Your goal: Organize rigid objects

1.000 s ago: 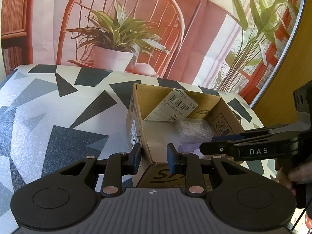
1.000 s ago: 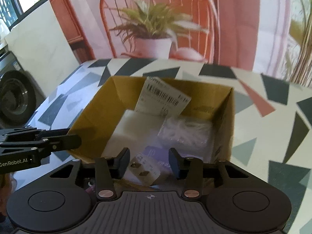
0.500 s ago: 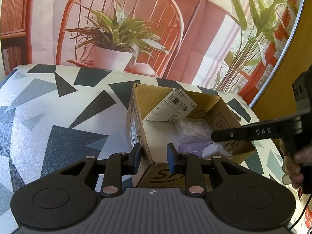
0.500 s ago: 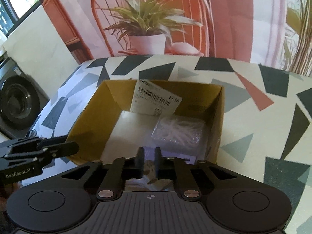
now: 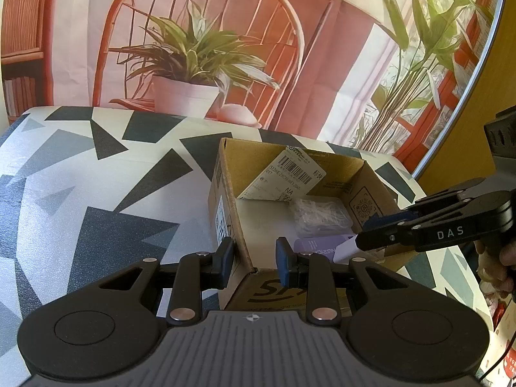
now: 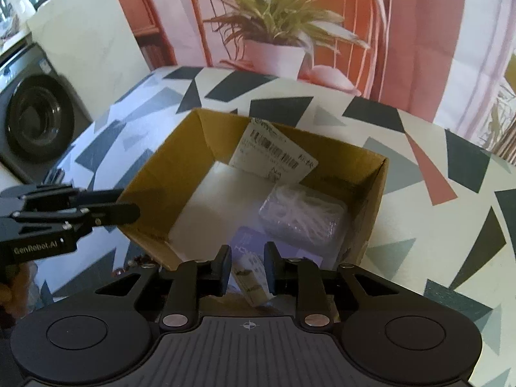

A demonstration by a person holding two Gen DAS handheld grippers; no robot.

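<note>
left gripper [image 5: 252,261]: jaws parted, straddling near corner wall of cardboard box [image 5: 229,213] | right gripper [image 6: 247,269]: 2 fingers pinching small white packet [image 6: 253,279] above box's near edge

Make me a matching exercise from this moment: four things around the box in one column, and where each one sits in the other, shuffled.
Things
1. shipping label
2. clear bag of white pieces
3. small white box
4. near corner of the cardboard box

Places
A. straddled by the open left gripper
B. between the fingers of the right gripper
C. leaning against the far wall
D. lying on the box floor

Pairs: 1-C, 2-D, 3-B, 4-A
</note>
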